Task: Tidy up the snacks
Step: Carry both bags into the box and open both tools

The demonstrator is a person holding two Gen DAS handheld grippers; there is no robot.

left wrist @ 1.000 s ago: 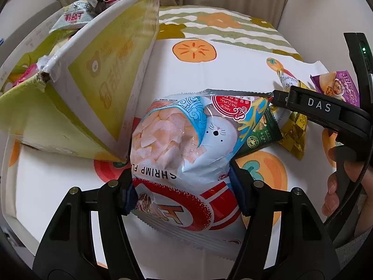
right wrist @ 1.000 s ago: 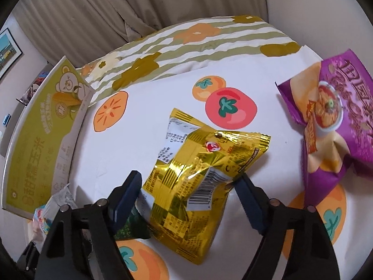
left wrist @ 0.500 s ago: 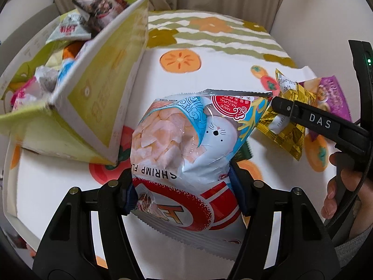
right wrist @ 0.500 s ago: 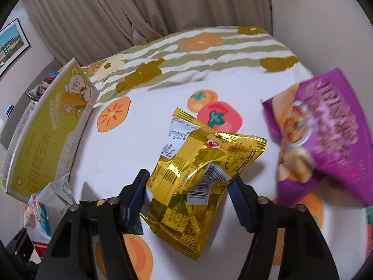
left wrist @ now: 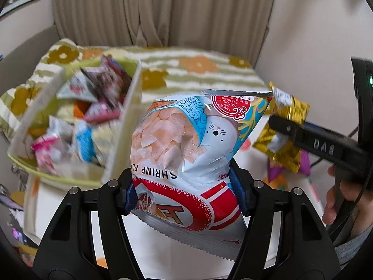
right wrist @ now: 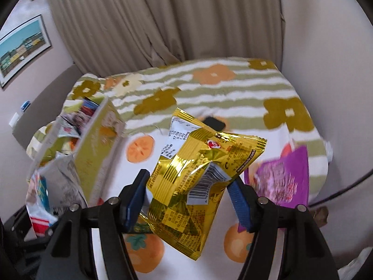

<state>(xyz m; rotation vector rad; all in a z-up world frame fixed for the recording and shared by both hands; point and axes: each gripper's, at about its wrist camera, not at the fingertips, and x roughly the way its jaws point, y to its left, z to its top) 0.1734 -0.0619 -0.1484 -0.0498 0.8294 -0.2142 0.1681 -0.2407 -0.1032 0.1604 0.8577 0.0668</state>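
Shrimp chips bag (left wrist: pixel 186 144) clamped in left tool (left wrist: pixel 186 191) — gold packet (right wrist: pixel 198 186) clamped in right tool (right wrist: pixel 190 198).

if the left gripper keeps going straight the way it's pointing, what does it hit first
Probably the near side wall of the snack box; the left gripper, shut on the shrimp chips bag, points just right of it. Depth unclear.

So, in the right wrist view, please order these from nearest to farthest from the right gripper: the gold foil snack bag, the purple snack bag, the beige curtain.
1. The gold foil snack bag is held between the fingers of the right gripper.
2. The purple snack bag lies on the cloth just past the right finger.
3. The beige curtain hangs at the back, behind the bed.
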